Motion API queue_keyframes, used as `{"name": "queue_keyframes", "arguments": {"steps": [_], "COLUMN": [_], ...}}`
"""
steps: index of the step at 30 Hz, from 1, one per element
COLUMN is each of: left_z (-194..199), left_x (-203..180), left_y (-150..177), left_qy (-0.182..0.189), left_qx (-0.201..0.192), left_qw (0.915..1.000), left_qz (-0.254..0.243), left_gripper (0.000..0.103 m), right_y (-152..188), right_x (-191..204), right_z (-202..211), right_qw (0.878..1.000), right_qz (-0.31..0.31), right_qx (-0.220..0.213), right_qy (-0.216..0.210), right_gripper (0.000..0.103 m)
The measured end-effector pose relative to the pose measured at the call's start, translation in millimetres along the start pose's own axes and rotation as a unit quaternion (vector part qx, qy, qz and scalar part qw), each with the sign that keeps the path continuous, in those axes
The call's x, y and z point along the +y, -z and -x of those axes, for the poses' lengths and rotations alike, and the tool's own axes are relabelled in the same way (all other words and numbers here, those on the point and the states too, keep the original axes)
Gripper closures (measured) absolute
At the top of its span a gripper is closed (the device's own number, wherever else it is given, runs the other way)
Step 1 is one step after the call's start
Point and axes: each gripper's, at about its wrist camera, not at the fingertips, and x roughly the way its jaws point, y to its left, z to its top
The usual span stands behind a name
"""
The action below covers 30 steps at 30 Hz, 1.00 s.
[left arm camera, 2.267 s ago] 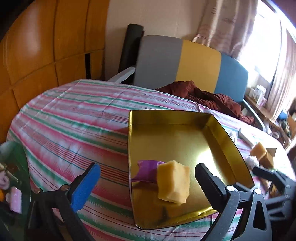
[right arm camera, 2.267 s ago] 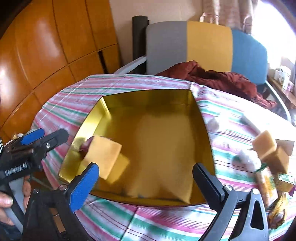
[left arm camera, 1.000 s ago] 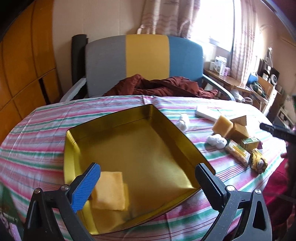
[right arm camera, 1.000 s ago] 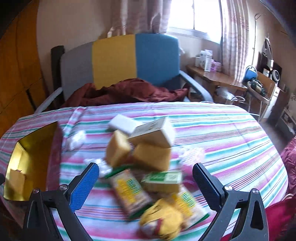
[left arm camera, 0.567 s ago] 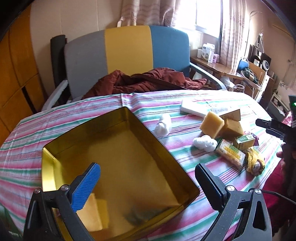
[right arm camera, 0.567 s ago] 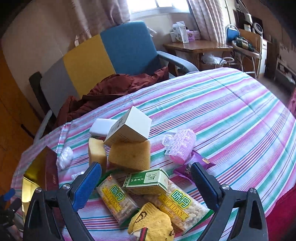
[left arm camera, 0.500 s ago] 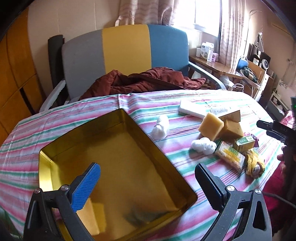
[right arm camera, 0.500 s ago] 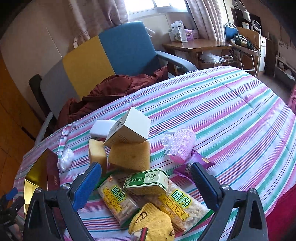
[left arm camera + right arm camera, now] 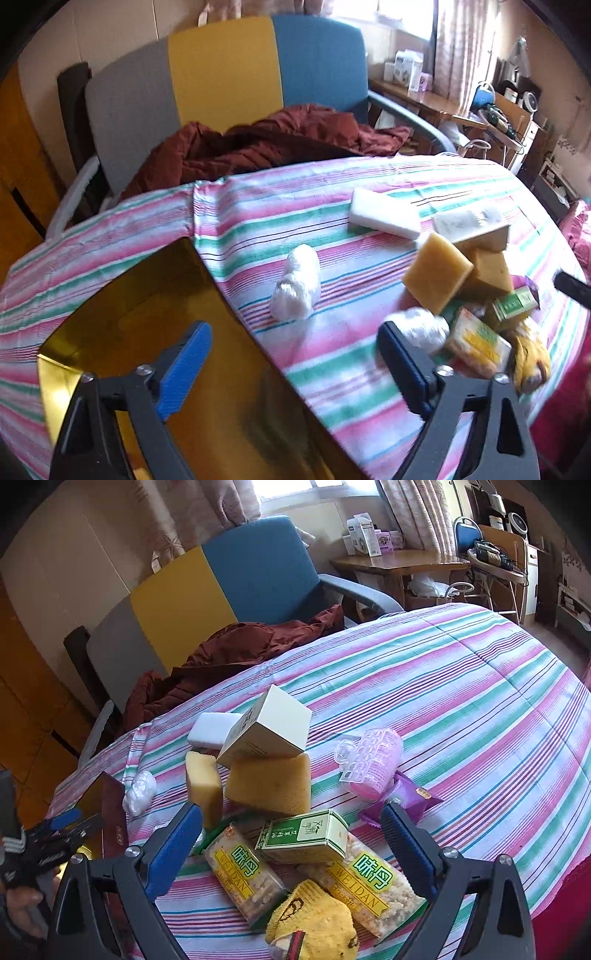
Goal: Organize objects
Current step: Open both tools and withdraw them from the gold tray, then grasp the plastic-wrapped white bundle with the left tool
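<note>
Left wrist view: my left gripper has just been closing, nothing between its jaws. The white wad lies centre frame beside the gold tray; it looks soft and light, so I would pinch its middle.

Right wrist view: my right gripper gapes over the green box, lower centre; stiff card, to be gripped across its long sides.

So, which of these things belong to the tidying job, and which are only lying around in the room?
Part of the job:
gold tray
sponges
white box
green box
snack packs
yellow sock
pink roller
purple packet

Just lying about:
striped chair
red cloth
side desk
</note>
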Motion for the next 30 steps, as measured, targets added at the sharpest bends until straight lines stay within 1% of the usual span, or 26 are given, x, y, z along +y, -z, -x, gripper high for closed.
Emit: {"name": "queue_keyframes", "arguments": {"steps": [1,3,7,10,12,13,14,15,16,17,18,21,24,28,30], "left_z": [-8,-22,-49,-69,-81,-88,-95,-100,-103,-104,-105,-100,-83,-50,-34], "left_x": [1,-1,-7,-13,-16,-18,-19,-20,-23,-25,-26,-26,-28,-32,-34], "left_y": [-5,-13,-26,-34,-37,-38,-38,-37,-36,-36,-35,-32,-28,-18,-13], "left_qy": [0.001,-0.002,-0.02,-0.025,-0.032,-0.035,-0.033,-0.029,-0.043,-0.048,-0.04,-0.032,-0.019,0.029,0.05], "left_qx": [0.007,0.019,0.037,0.054,0.067,0.075,0.084,0.09,0.088,0.084,0.083,0.069,0.043,0.017,0.009], "left_qw": [1.0,0.9998,0.9988,0.9974,0.9958,0.995,0.9941,0.9936,0.9927,0.9923,0.9926,0.9946,0.9961,0.9975,0.9969], "left_qz": [0.001,-0.002,-0.026,-0.041,-0.053,-0.057,-0.059,-0.06,-0.07,-0.078,-0.079,-0.071,-0.074,-0.063,-0.06], "left_gripper": [0.02,0.024,0.025,0.026,0.029,0.034,0.044,0.05,0.056,0.067,0.067,0.068,0.068,0.068,0.068], "right_y": [0,0,0,0,0,0,0,0,0,0,0,0,0,-1,-6], "right_x": [-1,-1,-1,-1,-1,-1,-1,-1,-1,-1,-1,-1,-2,-1,2], "right_z": [-1,-2,-5,-6,-8,-9,-9,-10,-11,-12,-13,-15,-16,-17,-18], "right_qw": [1.0,1.0,1.0,1.0,1.0,1.0,1.0,1.0,1.0,1.0,1.0,0.999,0.999,0.999,0.999], "right_qz": [-0.001,-0.004,-0.005,-0.004,-0.005,-0.005,-0.005,-0.004,-0.004,-0.004,-0.003,-0.002,-0.003,-0.001,0.015], "right_qx": [0.001,0.004,0.012,0.015,0.02,0.021,0.023,0.025,0.026,0.028,0.03,0.034,0.037,0.043,0.045], "right_qy": [-0.003,-0.007,-0.013,-0.014,-0.014,-0.014,-0.014,-0.013,-0.012,-0.011,-0.009,-0.005,0.002,0.01,0.012], "right_gripper": [0.004,0.004,0.004,0.004,0.004,0.004,0.004,0.004,0.004,0.004,0.004,0.004,0.005,0.008,0.008]}}
